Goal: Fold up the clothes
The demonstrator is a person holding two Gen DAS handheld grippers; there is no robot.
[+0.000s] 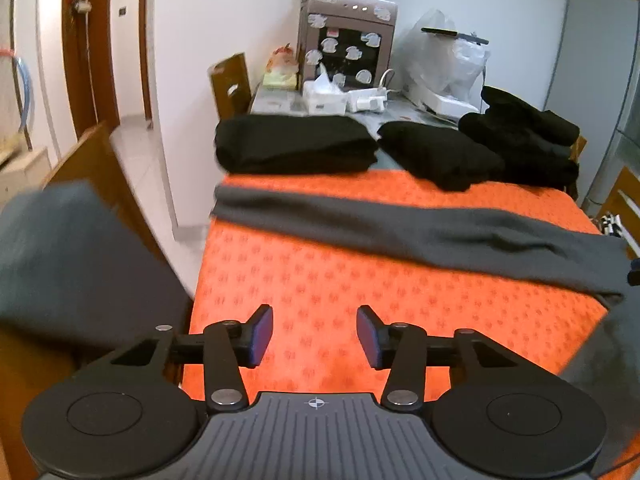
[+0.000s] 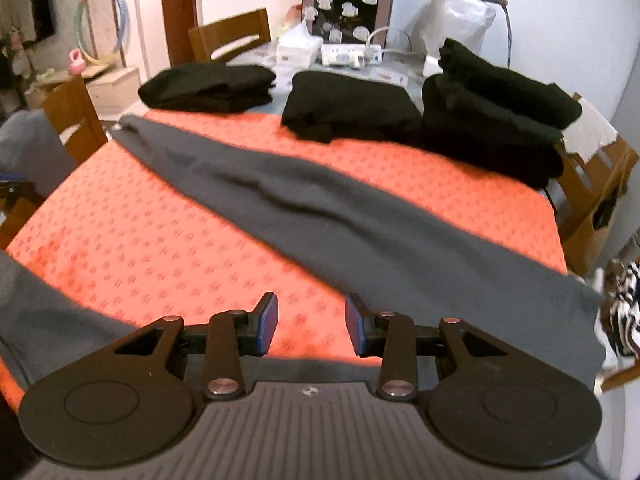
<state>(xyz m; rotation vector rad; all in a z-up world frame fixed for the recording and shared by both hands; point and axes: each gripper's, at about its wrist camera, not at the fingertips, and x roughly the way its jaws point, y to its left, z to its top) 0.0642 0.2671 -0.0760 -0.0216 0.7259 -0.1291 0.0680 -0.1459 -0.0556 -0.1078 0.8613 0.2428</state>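
I have both grippers up over the table, pointing down at the orange cloth (image 1: 320,280) that covers the near part of it. My left gripper (image 1: 315,336) has its jaws apart with nothing between the pads, only orange cloth showing through the gap. My right gripper (image 2: 311,326) is the same, jaws apart and empty, with the cloth under the gap and a grey hem just below the fingers.

The grey garment (image 2: 320,208) lies flat in a long band running diagonally across the orange cloth, from the far left edge toward the near right corner, where it spills over the table's side. More grey fabric (image 1: 60,248) hangs at the left of the left wrist view, blurred; I cannot tell whether it is part of the same piece.

Beyond the orange cloth sit three lots of folded black clothes: a flat stack on the left (image 2: 208,86), a single folded pile in the middle (image 2: 348,106), and a taller stack on the right (image 2: 496,108).

As for containers, a white tissue box (image 2: 298,46) at the far end has tissue sticking out of its top, and a white plastic bag (image 2: 456,20) stands bulging beside the wall; its contents I cannot make out.
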